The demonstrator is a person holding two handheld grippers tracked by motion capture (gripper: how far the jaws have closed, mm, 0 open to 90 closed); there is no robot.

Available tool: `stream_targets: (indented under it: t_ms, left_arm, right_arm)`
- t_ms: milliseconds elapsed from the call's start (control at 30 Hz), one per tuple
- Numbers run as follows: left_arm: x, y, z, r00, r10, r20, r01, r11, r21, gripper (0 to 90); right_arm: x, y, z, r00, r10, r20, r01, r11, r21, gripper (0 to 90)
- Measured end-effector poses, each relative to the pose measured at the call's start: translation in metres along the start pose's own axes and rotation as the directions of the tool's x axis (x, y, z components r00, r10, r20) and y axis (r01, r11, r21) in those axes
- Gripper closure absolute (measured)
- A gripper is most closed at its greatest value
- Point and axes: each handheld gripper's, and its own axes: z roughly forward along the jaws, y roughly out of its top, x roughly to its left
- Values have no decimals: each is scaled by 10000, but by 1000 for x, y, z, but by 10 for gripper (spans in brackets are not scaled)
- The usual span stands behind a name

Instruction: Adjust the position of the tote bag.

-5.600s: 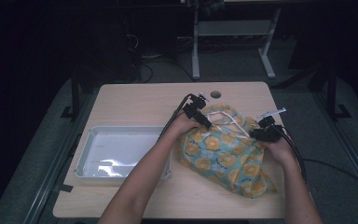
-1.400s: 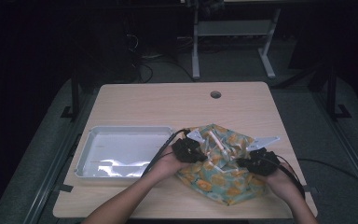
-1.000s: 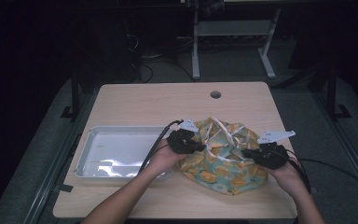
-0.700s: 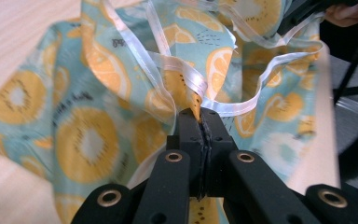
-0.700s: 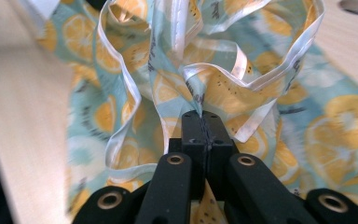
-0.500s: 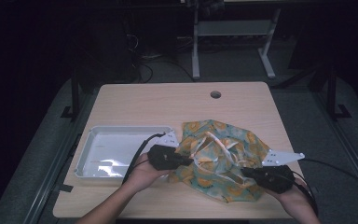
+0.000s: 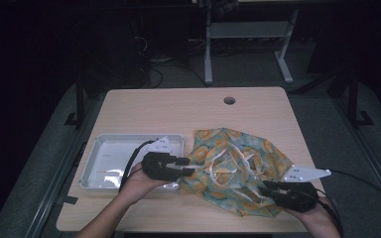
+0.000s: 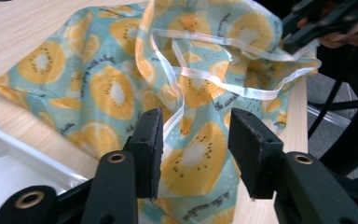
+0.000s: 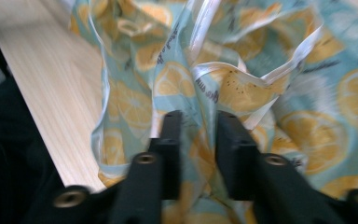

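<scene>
A teal cloth (image 7: 238, 163) printed with orange fruit slices and edged in white ribbon lies rumpled on the right half of the wooden table (image 7: 168, 109). My left gripper (image 7: 187, 167) sits at the cloth's left edge. Its jaws have just been opening and stand apart (image 8: 196, 140), with the cloth (image 8: 107, 88) lying loose between and beyond them. My right gripper (image 7: 265, 186) is at the cloth's near right corner. Its jaws (image 9: 199, 135) have also just been opening, with a narrow gap and a fold of cloth (image 9: 307, 93) in it, not pinched.
A white tray (image 7: 109, 158) stands on the table's left half, just behind my left hand, and its corner (image 8: 9, 163) shows beside the left jaw. A round cable hole (image 7: 229, 100) sits at the table's far side. The table's near edge runs close under both hands.
Both hands have drawn back toward the near edge and apart, spreading the cloth lower and flatter. Both pairs of jaws have parted and let go of the cloth.
</scene>
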Motion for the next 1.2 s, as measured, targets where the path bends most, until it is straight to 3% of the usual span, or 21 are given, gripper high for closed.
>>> stream_targets:
  t_ms: [167, 400, 533, 633, 733, 767, 800, 867, 900, 1000, 1200]
  left_arm:
    - [4, 0, 0, 9998, -26, -199, 26, 10000, 33, 470]
    - [10, -9, -15, 9980, -167, -612, 163, 9998, -73, 399]
    - [13, -17, -23, 9975, -171, -684, 167, 9998, -56, 365]
    - [14, -23, -29, 9973, -38, -733, 42, 10000, 50, 349]
    - [16, -26, -32, 9963, -100, -850, 93, 9999, -84, 349]
    - [16, -27, -32, 9963, -104, -857, 94, 9999, -112, 350]
    - [17, -27, -31, 9960, -72, -891, 66, 10000, -64, 350]
    - [16, -28, -29, 9952, -17, -974, 22, 10000, 51, 349]
    - [16, -28, -29, 9951, 53, -986, -42, 9999, 114, 350]
    - [15, -28, -27, 9949, 125, -1002, -107, 9998, 185, 350]
    - [12, -27, -25, 9955, 149, -938, -133, 9998, 171, 351]
  right_arm:
    - [-2, 14, -19, 9988, 161, 465, -125, 9971, -754, 511]
    - [-3, 39, -21, 9975, 139, 692, -63, 9941, -1085, 458]
    - [-7, 63, -10, 9989, 14, 465, 33, 9949, -1004, 438]
    - [-11, 81, 9, 9996, 99, 251, -83, 9978, -664, 495]
    - [-14, 86, 18, 9994, 197, 295, -184, 9989, -434, 557]
    - [-16, 86, 27, 9995, 279, 121, -277, 9995, -163, 634]
    - [-16, 86, 27, 9995, 279, 121, -277, 9995, -163, 634]
    - [-16, 79, 34, 9999, 65, 81, -65, 10000, -19, 814]
    - [-16, 76, 35, 10000, -27, 34, 26, 10000, 62, 849]
    - [-15, 73, 35, 9995, -309, -33, 310, 9995, 112, 870]
    - [0, 65, 26, 9933, -792, -837, 748, 9957, -538, 882]
